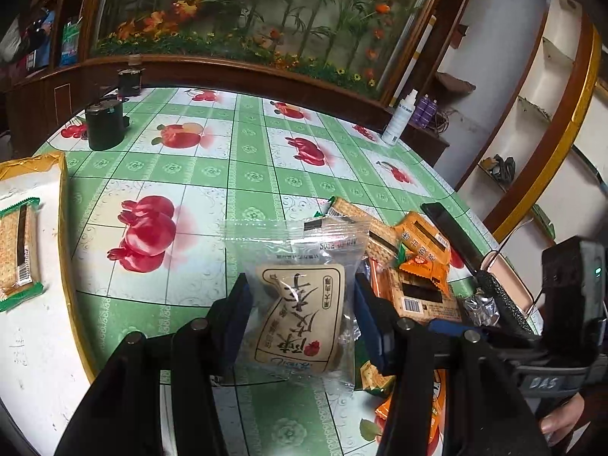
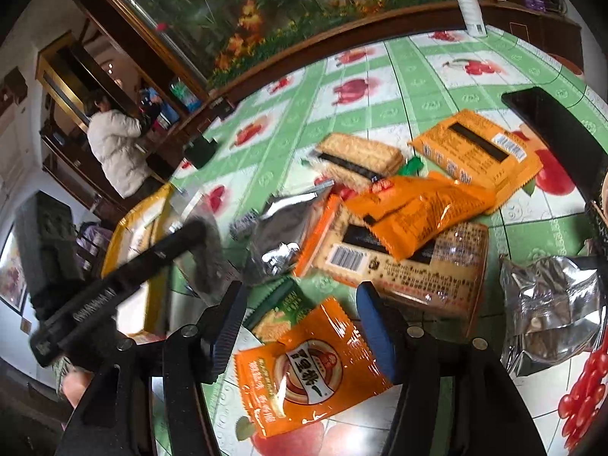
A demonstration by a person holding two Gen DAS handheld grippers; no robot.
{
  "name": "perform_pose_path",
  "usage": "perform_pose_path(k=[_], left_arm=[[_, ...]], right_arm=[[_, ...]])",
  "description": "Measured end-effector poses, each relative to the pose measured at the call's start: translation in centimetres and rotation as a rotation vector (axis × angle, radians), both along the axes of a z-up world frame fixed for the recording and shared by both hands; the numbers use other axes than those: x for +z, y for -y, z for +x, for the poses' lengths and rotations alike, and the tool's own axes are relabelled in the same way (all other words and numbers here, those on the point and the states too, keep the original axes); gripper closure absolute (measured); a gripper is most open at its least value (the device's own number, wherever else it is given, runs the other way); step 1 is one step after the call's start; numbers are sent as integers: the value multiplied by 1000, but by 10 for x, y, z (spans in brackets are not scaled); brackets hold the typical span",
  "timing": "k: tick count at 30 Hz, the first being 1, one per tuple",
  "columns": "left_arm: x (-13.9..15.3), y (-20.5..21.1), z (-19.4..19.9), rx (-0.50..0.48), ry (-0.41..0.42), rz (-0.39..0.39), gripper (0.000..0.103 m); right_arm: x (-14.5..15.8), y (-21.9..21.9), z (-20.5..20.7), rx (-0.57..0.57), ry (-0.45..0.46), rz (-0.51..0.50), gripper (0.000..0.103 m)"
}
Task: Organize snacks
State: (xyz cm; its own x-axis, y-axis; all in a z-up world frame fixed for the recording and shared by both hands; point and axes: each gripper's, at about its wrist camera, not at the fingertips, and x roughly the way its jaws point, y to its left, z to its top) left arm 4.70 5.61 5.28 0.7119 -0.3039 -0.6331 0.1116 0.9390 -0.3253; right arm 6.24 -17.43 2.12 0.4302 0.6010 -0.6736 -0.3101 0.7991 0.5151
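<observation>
My left gripper (image 1: pixel 302 325) clamped on clear snack packet (image 1: pixel 300 304), held above table (image 1: pixel 235 174). My right gripper (image 2: pixel 300 336) jaws apart, orange snack packet (image 2: pixel 307 364) lying on table between fingers, untouched. Snack pile (image 2: pixel 402 220) just beyond right fingertips. Left gripper's blurred outline partly hides yellow-edged box (image 2: pixel 152 235).

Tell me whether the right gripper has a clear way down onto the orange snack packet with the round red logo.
Probably yes. The right gripper stands open, the orange snack packet lies flat between its fingers, and nothing covers the packet; only a green packet touches its far edge.
</observation>
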Motion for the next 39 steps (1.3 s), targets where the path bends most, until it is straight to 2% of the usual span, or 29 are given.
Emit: perform_pose_path(k=[6,10,13,16,21,23,28,32,39], left_arm=[[4,-9,-3,20,18,-21,52],[5,-11,-4,29,26,-22,52],[5,-11,-3,34,25,-15,52],[5,-11,-3,30,26,-13,52],[8,-11,-6,20,41,-14,52],[11,-12,-8,16,51,-29,52],[14,-14,-11,21,66,-28,52],[17,-18,-13,31,73,-39,52],[19,-25,-16,44,79,-58,52]], right_arm=[[-9,-13,-2,52,-38,-46,37],[6,-20,-14,141,39,35,37],[15,-17,-21,122,109,26,25],[13,-11,-21,48,119,-33,25],[7,9,-38,-8,-3,60,25],[8,11,-57,-9,-34,55,25],[9,-9,-87,-3,-69,-36,25],[0,-37,-86,13,-105,-115,25],[-6,-81,-63,1,9,-371,25]])
